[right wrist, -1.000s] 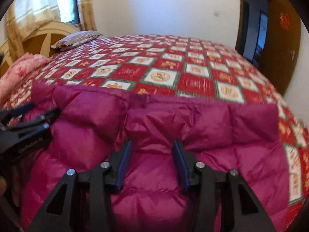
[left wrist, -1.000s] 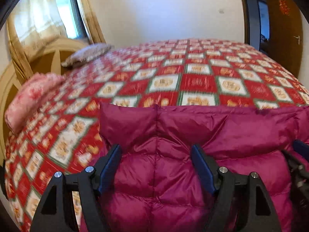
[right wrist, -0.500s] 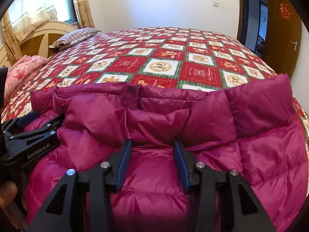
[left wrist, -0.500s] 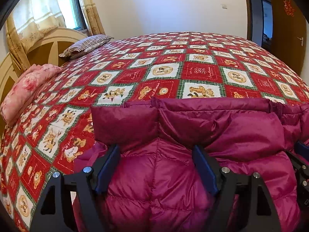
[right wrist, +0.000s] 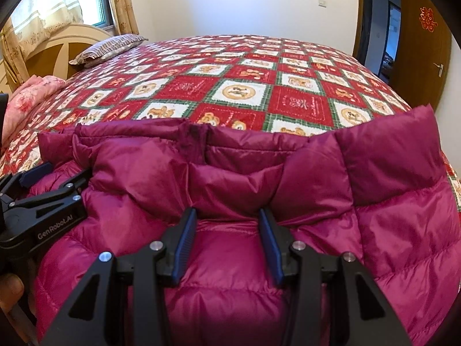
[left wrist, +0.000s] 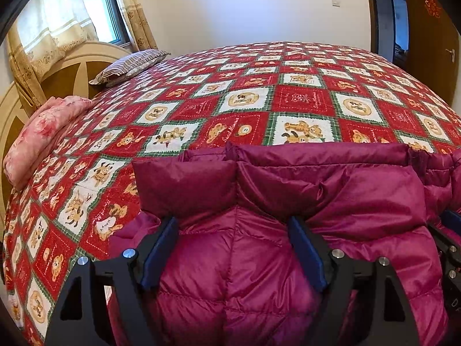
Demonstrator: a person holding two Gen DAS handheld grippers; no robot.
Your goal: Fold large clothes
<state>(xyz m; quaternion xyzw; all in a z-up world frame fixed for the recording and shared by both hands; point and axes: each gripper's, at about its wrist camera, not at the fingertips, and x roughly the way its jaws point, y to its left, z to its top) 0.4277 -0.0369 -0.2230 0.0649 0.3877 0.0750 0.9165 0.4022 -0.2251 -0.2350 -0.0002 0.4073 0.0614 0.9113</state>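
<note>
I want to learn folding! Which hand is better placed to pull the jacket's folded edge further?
Probably the right gripper: its jaws pinch a bunched fold near the middle of the jacket. The left gripper has jaws wide around puffy fabric near one side, a looser-looking hold.

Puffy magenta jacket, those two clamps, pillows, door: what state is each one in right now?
Magenta jacket: lying on the bed, top edge folded over.
Left gripper: straddling a jacket fold.
Right gripper: closed on a jacket fold.
Striped pillow: flat by the headboard.
Door: standing open.
</note>
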